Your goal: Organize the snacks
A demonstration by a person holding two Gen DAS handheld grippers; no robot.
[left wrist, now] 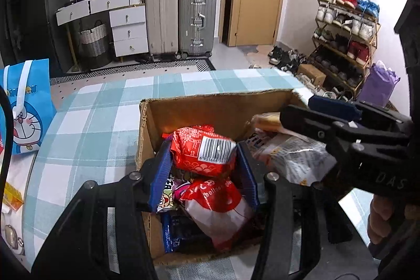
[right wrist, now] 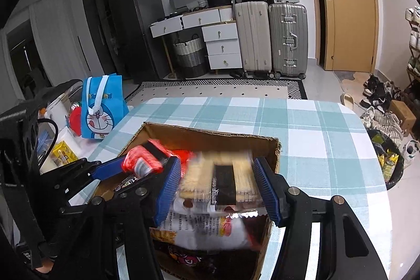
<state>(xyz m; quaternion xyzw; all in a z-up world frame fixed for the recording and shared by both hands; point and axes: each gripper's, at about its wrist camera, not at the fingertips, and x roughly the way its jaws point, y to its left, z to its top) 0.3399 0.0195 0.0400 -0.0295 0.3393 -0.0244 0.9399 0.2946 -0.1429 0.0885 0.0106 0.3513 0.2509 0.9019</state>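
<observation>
An open cardboard box (left wrist: 210,99) (right wrist: 210,133) full of snack packs stands on the checked table. My left gripper (left wrist: 204,148) (right wrist: 141,156) is over the box, shut on a red snack bag (left wrist: 194,146) (right wrist: 136,160) with a white barcode label. My right gripper (right wrist: 216,162) (left wrist: 296,106) is beside it on the right, shut on a clear pack of pale biscuits (right wrist: 194,175) (left wrist: 265,120) with a black label, blurred in the right wrist view. Below lie a red-and-white pack (left wrist: 218,206), a white bag (left wrist: 296,159) (right wrist: 210,227) and darker packs.
A blue cartoon gift bag (left wrist: 23,109) (right wrist: 101,106) and a yellow carton (right wrist: 63,151) sit left of the table. The checked tablecloth (left wrist: 105,106) (right wrist: 315,127) stretches beyond the box. A black bin (right wrist: 388,162) and shoes are on the floor at right.
</observation>
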